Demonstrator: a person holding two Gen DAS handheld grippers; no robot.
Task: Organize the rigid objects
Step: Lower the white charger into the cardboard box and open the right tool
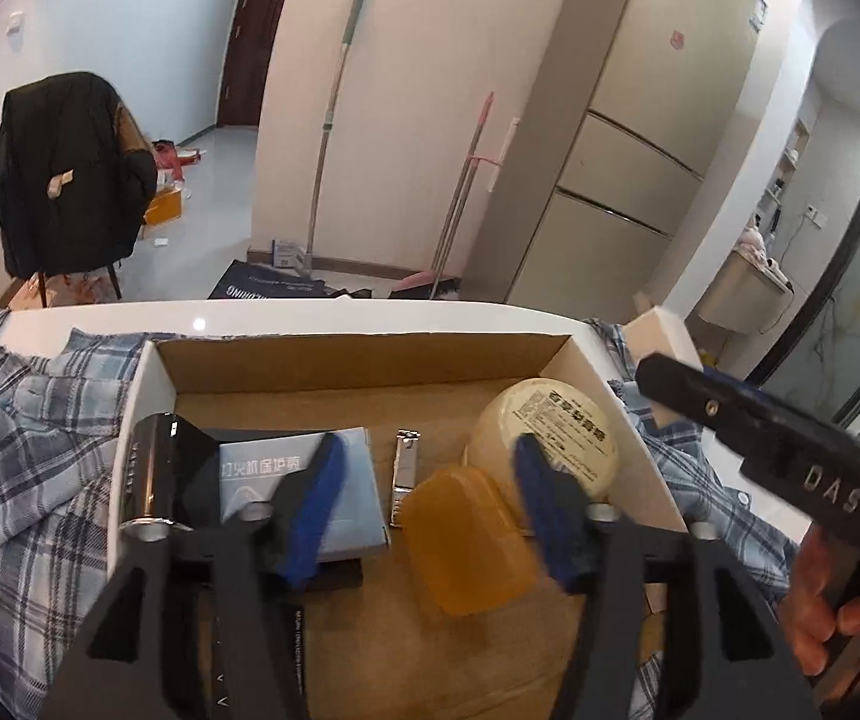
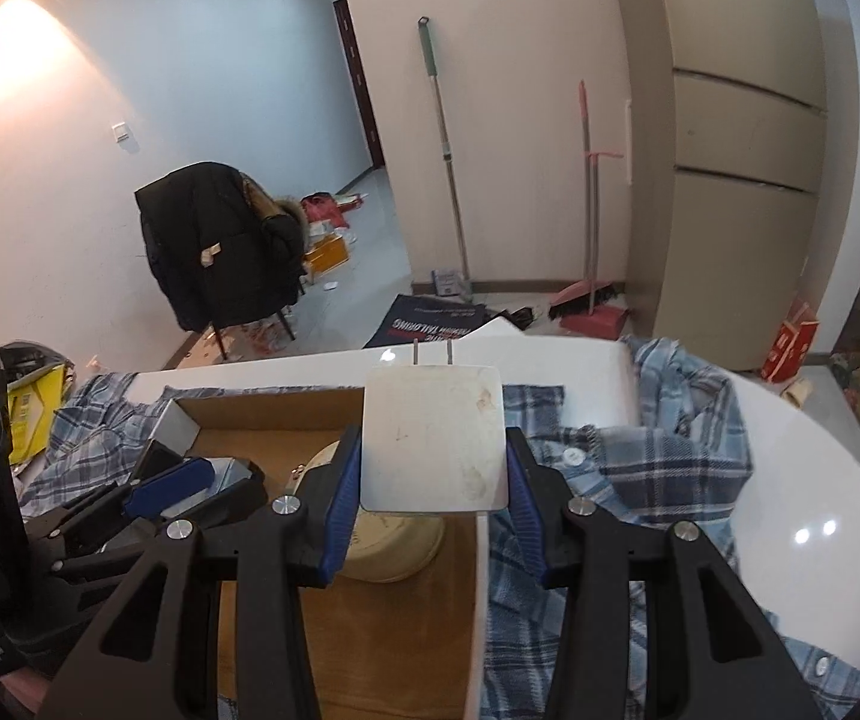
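Cardboard box [image 1: 363, 372] sits on plaid cloth [image 1: 21, 450] over the white table [image 1: 99, 315]. In the left wrist view, the left gripper [image 1: 430, 510] hangs over the box with its jaws apart, pressing nothing; an amber block [image 1: 466, 546] lies between them. Left of it lie a blue booklet [image 1: 303, 480] and a chrome cylinder [image 1: 147, 474]; just beyond are a clipper [image 1: 402, 474] and a cream jar [image 1: 550, 438]. The right gripper [image 1: 754, 426] shows at the right.

In the right wrist view, the right gripper [image 2: 433, 492] has its jaws clamped on a white charger [image 2: 433, 438], 2 prongs pointing far, above the box's right wall [image 2: 478, 600]. The jar [image 2: 393, 546] sits below.
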